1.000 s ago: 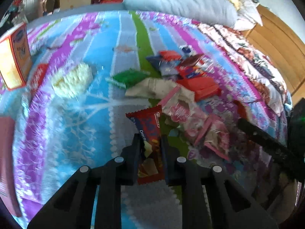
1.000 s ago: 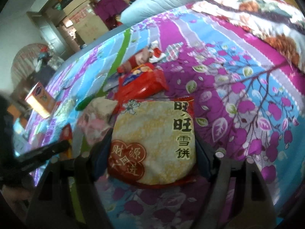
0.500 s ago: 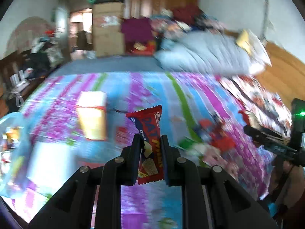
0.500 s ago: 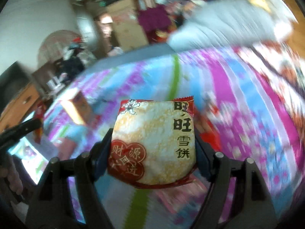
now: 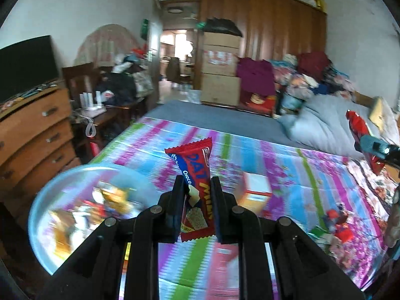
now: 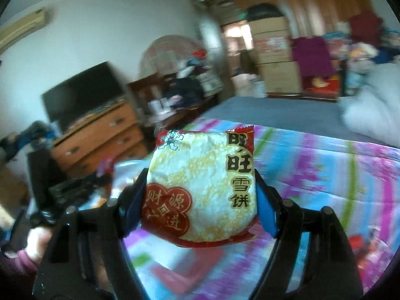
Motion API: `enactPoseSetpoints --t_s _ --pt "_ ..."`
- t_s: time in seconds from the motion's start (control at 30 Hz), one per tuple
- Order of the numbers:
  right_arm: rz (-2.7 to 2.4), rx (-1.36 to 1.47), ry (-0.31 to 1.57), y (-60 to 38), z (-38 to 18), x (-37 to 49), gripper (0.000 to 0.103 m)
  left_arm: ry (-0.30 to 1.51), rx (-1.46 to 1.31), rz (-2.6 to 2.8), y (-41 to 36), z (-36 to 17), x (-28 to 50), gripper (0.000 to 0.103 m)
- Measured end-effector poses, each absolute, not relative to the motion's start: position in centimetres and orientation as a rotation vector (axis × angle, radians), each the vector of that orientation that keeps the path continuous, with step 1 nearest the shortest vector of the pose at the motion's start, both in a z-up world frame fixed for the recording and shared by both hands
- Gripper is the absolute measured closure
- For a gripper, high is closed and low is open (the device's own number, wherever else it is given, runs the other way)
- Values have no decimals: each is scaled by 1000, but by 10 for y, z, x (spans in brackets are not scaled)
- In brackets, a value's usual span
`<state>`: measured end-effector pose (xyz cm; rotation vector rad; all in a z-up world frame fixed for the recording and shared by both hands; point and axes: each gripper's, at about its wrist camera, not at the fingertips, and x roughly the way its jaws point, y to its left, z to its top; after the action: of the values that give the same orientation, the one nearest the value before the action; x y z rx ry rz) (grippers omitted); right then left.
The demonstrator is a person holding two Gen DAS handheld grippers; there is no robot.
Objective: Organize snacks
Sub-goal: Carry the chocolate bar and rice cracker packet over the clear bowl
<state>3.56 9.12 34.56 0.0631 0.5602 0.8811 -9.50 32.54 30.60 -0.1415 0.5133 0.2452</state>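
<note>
My left gripper (image 5: 197,195) is shut on a red and blue oat choco bar (image 5: 196,187) and holds it upright above the bed. A round light-blue bowl (image 5: 47,255) with several snacks in it sits low at the left on the bed's edge. My right gripper (image 6: 200,190) is shut on a red and white rice cracker packet (image 6: 202,187), held in the air. In the left wrist view the right gripper and its packet (image 5: 362,135) show at the far right. The left gripper (image 6: 65,190) appears at the left in the right wrist view.
The striped colourful bedsheet (image 5: 287,165) carries an orange box (image 5: 255,192) and a heap of snacks (image 5: 335,227) at the right. A wooden dresser (image 5: 35,135) stands left of the bed. A grey pillow (image 5: 322,127) lies at the far end.
Both grippers have lifted their snacks off the bed and swung left, away from the snack heap. The blue bowl has come into the left wrist view.
</note>
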Motion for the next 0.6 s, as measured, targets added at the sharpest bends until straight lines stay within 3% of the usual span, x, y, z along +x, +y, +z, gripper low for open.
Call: enactPoseSetpoints --t_s 0.33,0.6 --pt "1106 -35 675 246 372 21 26 565 -203 425 479 326 -99 83" --pt "1184 -140 793 327 365 16 26 696 -213 476 549 308 -85 83"
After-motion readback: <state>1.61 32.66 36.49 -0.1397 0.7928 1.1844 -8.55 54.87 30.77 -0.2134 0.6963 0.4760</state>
